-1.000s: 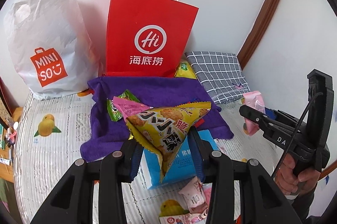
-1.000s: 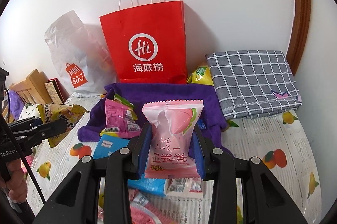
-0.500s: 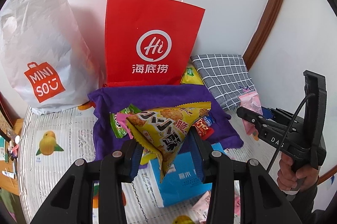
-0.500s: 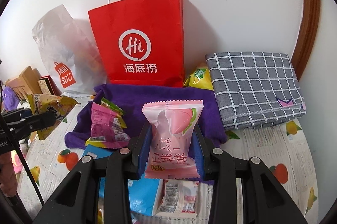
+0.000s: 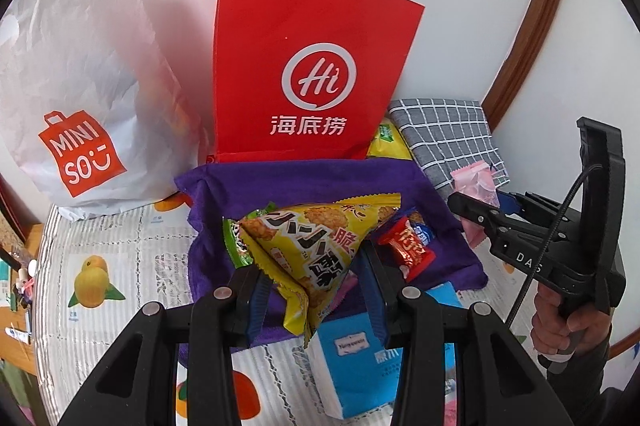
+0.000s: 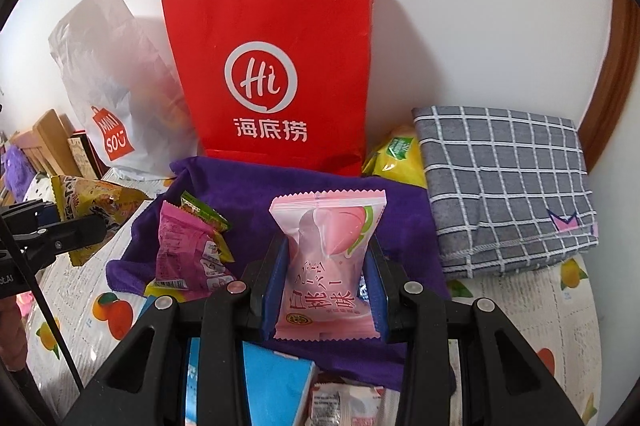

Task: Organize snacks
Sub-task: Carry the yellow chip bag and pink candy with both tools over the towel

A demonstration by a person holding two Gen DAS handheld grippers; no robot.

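Both-handed, each gripper carries a snack toward the purple cloth (image 5: 304,186).

Left gripper (image 5: 316,290) has its jaws clamped on the yellow cracker packet (image 5: 316,246), long axis slanting down from the cloth's near edge. Right gripper (image 6: 326,290) pinches the pink peach packet (image 6: 328,258) upright, just short of the cloth. Straight beyond the cloth stands the red paper bag (image 6: 272,66), touching its far edge; neither hand looks clearly nearer to it.

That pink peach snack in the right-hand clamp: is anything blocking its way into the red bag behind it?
Nothing visible blocks it. The pink peach snack is held in the right gripper above the purple cloth, and only air lies between it and the red bag. The bag's opening can't be seen from here.
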